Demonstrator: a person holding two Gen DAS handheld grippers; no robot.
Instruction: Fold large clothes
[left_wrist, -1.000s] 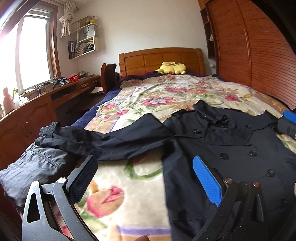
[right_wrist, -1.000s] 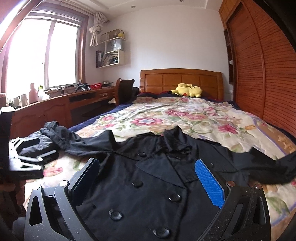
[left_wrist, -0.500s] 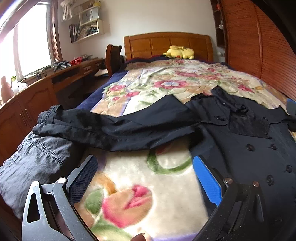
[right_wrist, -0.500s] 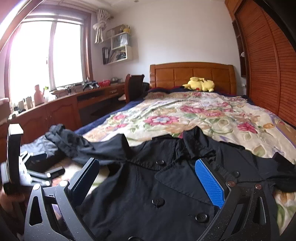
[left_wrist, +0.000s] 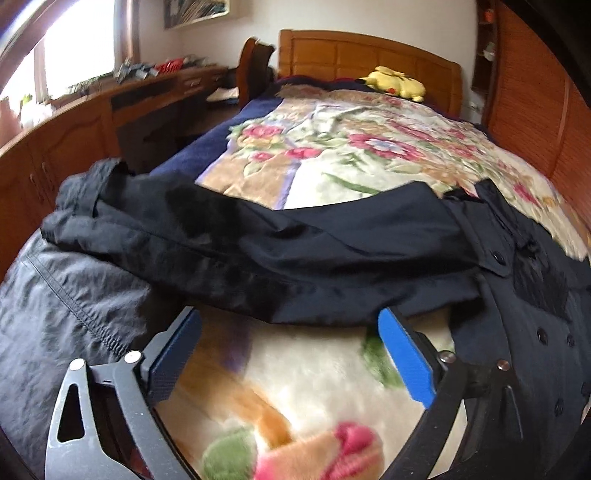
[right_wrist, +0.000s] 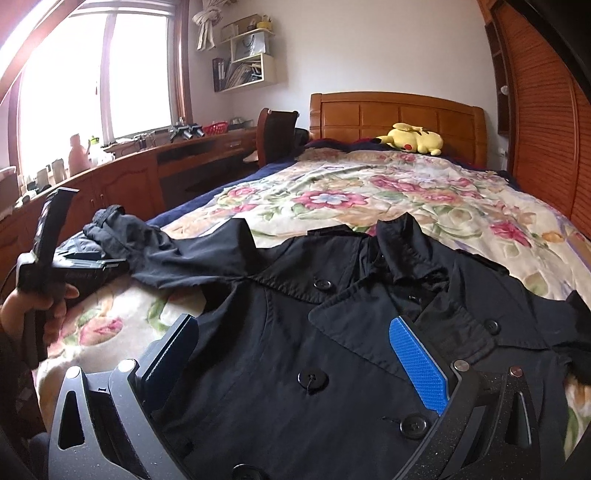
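Left wrist view: the left gripper (left_wrist: 288, 354) hangs over the flowered blanket (left_wrist: 369, 155) near the foot edge of the bed, its jaws wide apart with nothing between them; they have just been closing a little, and the pads touch no cloth. Just past the fingertips the sleeve (left_wrist: 258, 251) of the black coat (left_wrist: 524, 332) lies stretched across the blanket toward the bed's left edge, where its cuff end rests on a grey garment (left_wrist: 62, 314) bunched at that edge. The coat's body fills the right side of the view, buttons up. A yellow plush toy (left_wrist: 395, 83) lies at the head edge, against the wooden headboard (left_wrist: 369, 51). The picture is somewhat blurred. Right wrist view: the right gripper (right_wrist: 295, 358) is above the coat's (right_wrist: 295, 350) front, its jaws wide apart and closed on nothing, with the buttoned panel and lapels lying flat beneath them. The coat lies face up across the foot half of the bed, collar toward the headboard (right_wrist: 399, 114), its sleeve (right_wrist: 166, 254) reaching out to the left edge. There a hand (right_wrist: 33, 306) holds the left gripper (right_wrist: 107, 266), whose tips are beside the sleeve; from here I cannot tell how those jaws stand. A wooden desk (right_wrist: 122, 173) runs along the wall under the window (right_wrist: 99, 70).
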